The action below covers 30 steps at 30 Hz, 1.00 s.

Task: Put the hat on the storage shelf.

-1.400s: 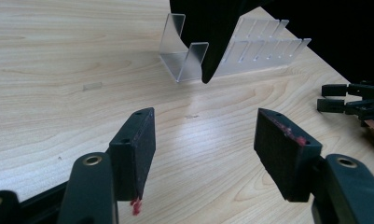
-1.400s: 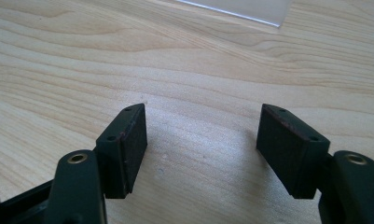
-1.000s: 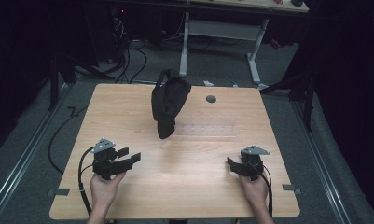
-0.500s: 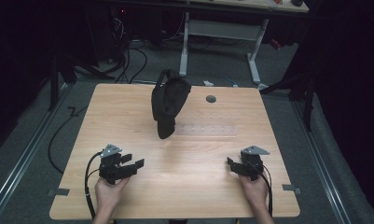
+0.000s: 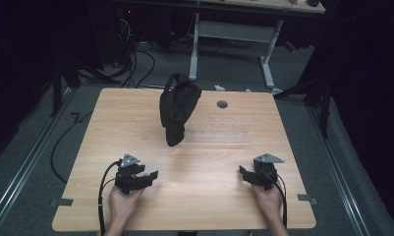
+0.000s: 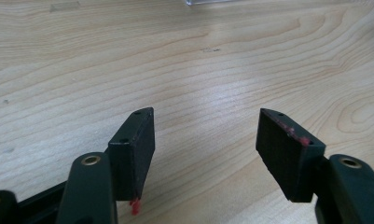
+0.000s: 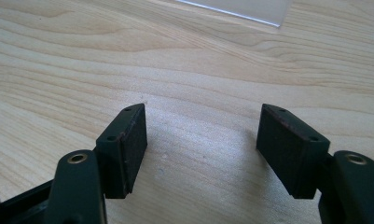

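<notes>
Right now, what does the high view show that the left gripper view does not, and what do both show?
High view alone: a black bag lying at the far middle of the table, a small grey disc beside it, and both hands with the right claw.

Left gripper view alone: red marks on the pads of the left claw.

Both: the wooden table, and the left claw open with nothing between its jaws.

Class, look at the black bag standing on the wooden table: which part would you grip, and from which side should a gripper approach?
Probably the strap loop at the top of the black bag, approached from the near side and above. The bag stands upright, its loop rising clear of the body, and both open grippers, left gripper and right gripper, sit on the near side.
</notes>
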Each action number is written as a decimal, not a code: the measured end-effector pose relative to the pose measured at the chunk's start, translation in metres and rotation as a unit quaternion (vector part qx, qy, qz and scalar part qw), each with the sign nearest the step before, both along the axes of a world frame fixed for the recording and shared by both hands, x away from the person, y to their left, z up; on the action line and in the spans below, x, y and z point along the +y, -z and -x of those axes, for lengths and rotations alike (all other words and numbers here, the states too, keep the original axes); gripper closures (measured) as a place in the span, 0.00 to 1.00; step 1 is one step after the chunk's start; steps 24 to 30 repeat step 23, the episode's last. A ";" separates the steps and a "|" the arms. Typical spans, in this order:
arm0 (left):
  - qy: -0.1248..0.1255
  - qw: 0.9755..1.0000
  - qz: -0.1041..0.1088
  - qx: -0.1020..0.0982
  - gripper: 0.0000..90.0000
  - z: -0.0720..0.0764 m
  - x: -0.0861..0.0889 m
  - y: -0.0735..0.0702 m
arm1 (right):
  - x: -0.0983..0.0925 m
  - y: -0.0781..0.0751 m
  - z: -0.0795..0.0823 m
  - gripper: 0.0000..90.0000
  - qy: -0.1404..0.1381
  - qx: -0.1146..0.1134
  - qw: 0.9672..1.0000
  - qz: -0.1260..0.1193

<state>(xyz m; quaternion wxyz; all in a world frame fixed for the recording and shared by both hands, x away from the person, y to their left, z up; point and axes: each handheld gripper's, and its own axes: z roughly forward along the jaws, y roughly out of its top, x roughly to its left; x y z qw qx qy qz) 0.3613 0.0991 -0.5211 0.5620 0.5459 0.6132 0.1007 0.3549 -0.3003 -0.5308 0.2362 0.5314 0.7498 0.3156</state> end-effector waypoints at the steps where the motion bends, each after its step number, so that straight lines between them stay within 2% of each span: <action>1: 0.002 1.000 -0.008 -0.002 0.42 -0.001 -0.002 0.002 | 0.000 0.000 0.000 0.37 0.000 0.000 1.000 0.000; 8: 0.002 0.999 -0.042 -0.009 0.41 -0.005 -0.014 0.014 | 0.000 0.000 0.000 0.37 0.000 0.000 1.000 0.000; 14: 0.002 0.998 -0.058 -0.034 0.38 -0.005 -0.017 0.020 | 0.000 0.000 0.000 0.37 0.000 0.000 1.000 0.000; 16: 0.004 0.996 -0.072 -0.053 0.36 -0.004 -0.019 0.023 | 0.000 0.000 0.000 0.37 0.000 0.000 1.000 0.000; 18: 0.010 0.994 -0.090 -0.058 0.33 -0.002 -0.023 0.025 | 0.000 0.000 0.000 0.37 0.000 0.000 1.000 0.000; 30: 0.013 0.994 -0.090 -0.057 0.30 -0.002 -0.023 0.025 | 0.000 0.000 0.000 0.37 0.000 0.000 1.000 0.000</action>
